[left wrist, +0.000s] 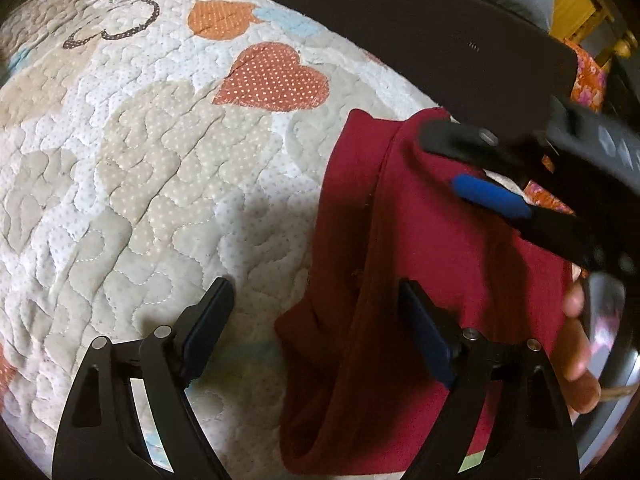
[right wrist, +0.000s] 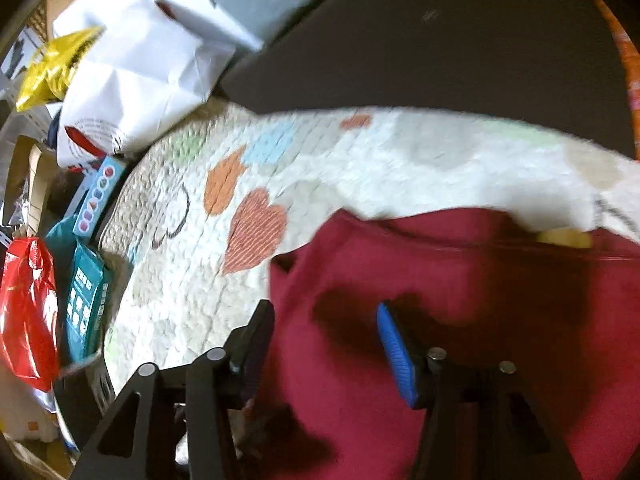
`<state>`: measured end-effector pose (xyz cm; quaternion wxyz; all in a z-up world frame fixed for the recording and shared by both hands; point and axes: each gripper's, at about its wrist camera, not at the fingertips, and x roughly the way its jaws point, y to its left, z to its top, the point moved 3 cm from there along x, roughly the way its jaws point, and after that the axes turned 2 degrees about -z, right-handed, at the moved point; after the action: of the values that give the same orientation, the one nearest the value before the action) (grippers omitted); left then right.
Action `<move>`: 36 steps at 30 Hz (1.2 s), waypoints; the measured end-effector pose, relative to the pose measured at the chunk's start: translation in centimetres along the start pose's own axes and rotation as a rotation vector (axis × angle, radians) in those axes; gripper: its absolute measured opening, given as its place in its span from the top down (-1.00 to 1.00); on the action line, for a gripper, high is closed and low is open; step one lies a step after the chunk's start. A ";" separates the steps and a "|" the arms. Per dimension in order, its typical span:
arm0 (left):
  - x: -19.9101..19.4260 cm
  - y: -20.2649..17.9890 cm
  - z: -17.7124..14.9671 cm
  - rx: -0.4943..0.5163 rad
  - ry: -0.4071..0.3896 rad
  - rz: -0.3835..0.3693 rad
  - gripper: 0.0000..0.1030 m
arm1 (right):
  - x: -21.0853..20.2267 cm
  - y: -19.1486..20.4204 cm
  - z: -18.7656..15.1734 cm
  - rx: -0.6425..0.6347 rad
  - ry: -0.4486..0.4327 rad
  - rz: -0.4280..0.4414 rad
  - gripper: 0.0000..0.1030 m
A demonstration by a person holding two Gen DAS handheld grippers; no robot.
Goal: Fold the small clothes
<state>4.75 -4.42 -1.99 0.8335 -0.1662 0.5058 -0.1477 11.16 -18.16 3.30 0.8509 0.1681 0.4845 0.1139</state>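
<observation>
Left gripper [left wrist: 316, 320] jaws wide, empty, straddling the garment's [left wrist: 400, 280] edge on the quilt [left wrist: 160, 160]; right gripper [right wrist: 326, 340] jaws parted, empty, above the garment [right wrist: 460, 280], which looks partly folded, more folds remaining.

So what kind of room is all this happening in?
Most likely a bedroom at home: a dark red garment lies on a quilted heart-patterned bedspread, with a white bag and boxes piled beside the bed.
</observation>
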 end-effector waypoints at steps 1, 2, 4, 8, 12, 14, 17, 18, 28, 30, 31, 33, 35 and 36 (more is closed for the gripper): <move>-0.1 0.0 -0.1 -0.004 -0.004 -0.004 -0.66 | 0.5 0.7 0.3 -0.019 0.002 -0.013 -0.17; -0.2 0.0 -0.2 -0.009 -0.002 -0.008 -0.66 | 1.0 1.2 0.4 -0.036 0.010 -0.018 -0.17; -0.4 0.2 -0.4 -0.021 0.003 -0.014 -0.65 | 1.9 1.9 0.6 -0.053 0.041 -0.039 -0.18; -0.7 0.7 -0.6 -0.051 0.008 -0.018 -0.65 | 3.9 3.0 0.6 -0.120 0.103 -0.133 -0.20; -1.0 0.7 -0.7 -0.043 0.010 -0.021 -0.65 | 5.0 3.1 1.1 -0.169 0.155 -0.148 -0.24; -1.0 0.7 -0.8 -0.029 0.011 -0.011 -0.65 | 5.5 3.1 1.0 -0.203 0.175 -0.167 -0.27; -1.0 0.5 -1.0 -0.020 0.017 -0.007 -0.69 | 5.7 3.5 0.6 -0.273 0.130 -0.216 -0.07; -0.9 0.4 -0.9 -0.019 0.018 -0.003 -0.69 | 5.3 3.3 0.3 -0.290 0.098 -0.238 0.23; -1.9 -3.0 -1.5 0.040 0.039 -0.192 0.18 | -3.8 0.2 -0.7 -0.122 -0.077 0.077 0.81; -3.2 -4.5 -2.0 0.100 0.011 -0.220 0.22 | -5.3 -0.9 -0.9 -0.089 -0.098 0.087 0.81; -3.9 -5.4 -2.3 0.131 0.001 -0.238 0.23 | -6.1 -1.6 -1.1 -0.059 -0.112 0.089 0.81; -5.0 -7.4 -3.1 0.210 -0.021 -0.255 0.23 | -8.0 -3.4 -1.4 0.021 -0.143 0.099 0.45; -5.3 -8.9 -3.7 0.297 -0.044 -0.241 0.23 | -9.6 -4.7 -1.8 0.119 -0.183 0.133 -0.31; -5.4 -9.5 -4.2 0.323 -0.046 -0.238 0.23 | -10.5 -5.2 -2.1 0.165 -0.201 0.174 -0.40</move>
<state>-2.15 -11.29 4.51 0.8372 -0.0922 0.4333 -0.3207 4.22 -26.31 8.47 0.8653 0.2893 0.3882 0.1296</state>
